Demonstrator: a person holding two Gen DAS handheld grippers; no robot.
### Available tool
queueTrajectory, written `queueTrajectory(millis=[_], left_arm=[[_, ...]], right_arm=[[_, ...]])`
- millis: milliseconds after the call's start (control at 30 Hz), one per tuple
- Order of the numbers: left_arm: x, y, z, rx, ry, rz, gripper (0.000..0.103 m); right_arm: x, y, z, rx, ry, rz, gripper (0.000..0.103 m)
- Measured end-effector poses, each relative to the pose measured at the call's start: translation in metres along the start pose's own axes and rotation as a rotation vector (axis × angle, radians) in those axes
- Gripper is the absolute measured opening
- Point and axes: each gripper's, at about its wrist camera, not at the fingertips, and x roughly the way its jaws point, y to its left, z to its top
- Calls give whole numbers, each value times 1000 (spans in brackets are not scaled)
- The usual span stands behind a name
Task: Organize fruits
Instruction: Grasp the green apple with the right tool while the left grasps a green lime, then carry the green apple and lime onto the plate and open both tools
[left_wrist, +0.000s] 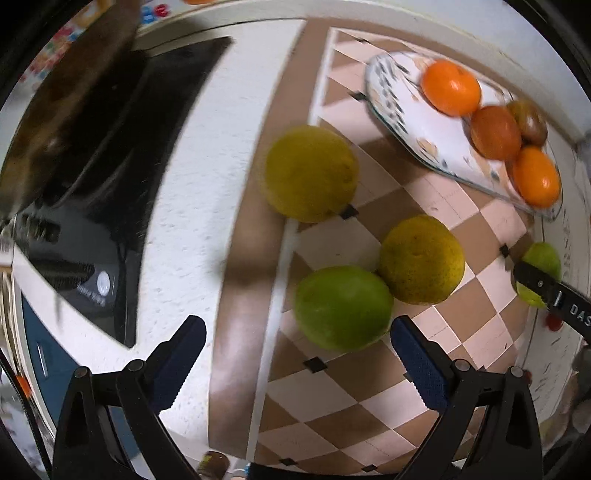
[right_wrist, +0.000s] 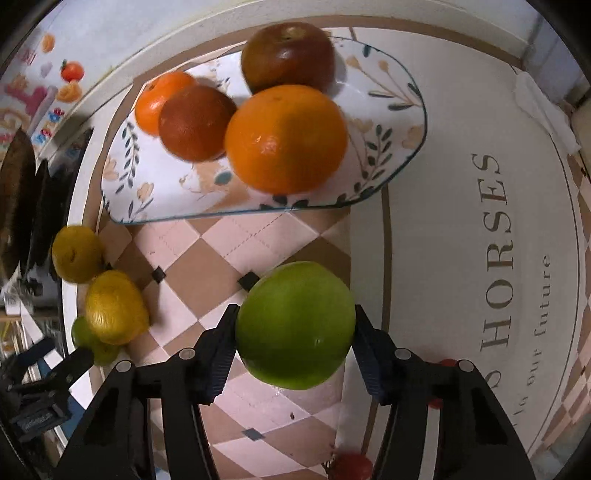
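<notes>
My right gripper (right_wrist: 295, 325) is shut on a green citrus fruit (right_wrist: 295, 325), held in front of a floral plate (right_wrist: 155, 192). The plate carries two oranges (right_wrist: 286, 138), a dark red-orange fruit (right_wrist: 195, 123) and a brownish fruit (right_wrist: 288, 55). My left gripper (left_wrist: 297, 332) is open, close to another green fruit (left_wrist: 343, 308) that lies between its fingers' reach on the checkered cloth (left_wrist: 332, 398). Two yellow-green fruits (left_wrist: 421, 258) (left_wrist: 310, 173) lie beyond it. The right gripper's held fruit shows at the far right in the left wrist view (left_wrist: 541, 271).
A black appliance (left_wrist: 110, 184) stands on the white counter left of the cloth. A white mat with lettering (right_wrist: 480, 221) lies right of the plate. A small red object (right_wrist: 351, 465) lies near the cloth's edge.
</notes>
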Motion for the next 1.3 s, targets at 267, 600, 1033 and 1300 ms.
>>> queueTrajectory(millis=[267, 600, 1033, 1300], left_arm=[[6, -16, 2, 96, -62, -66, 61], [2, -13, -7, 102, -80, -85, 55], [-89, -16, 18, 98, -192, -290, 47], [-76, -39, 109, 129, -193, -250, 43]], right_arm=[[6, 16, -41, -60, 61, 17, 61], [4, 17, -55, -53, 47, 10, 61], [-73, 7, -11, 28, -91, 193, 60], [-82, -30, 64, 138, -153, 158, 60]])
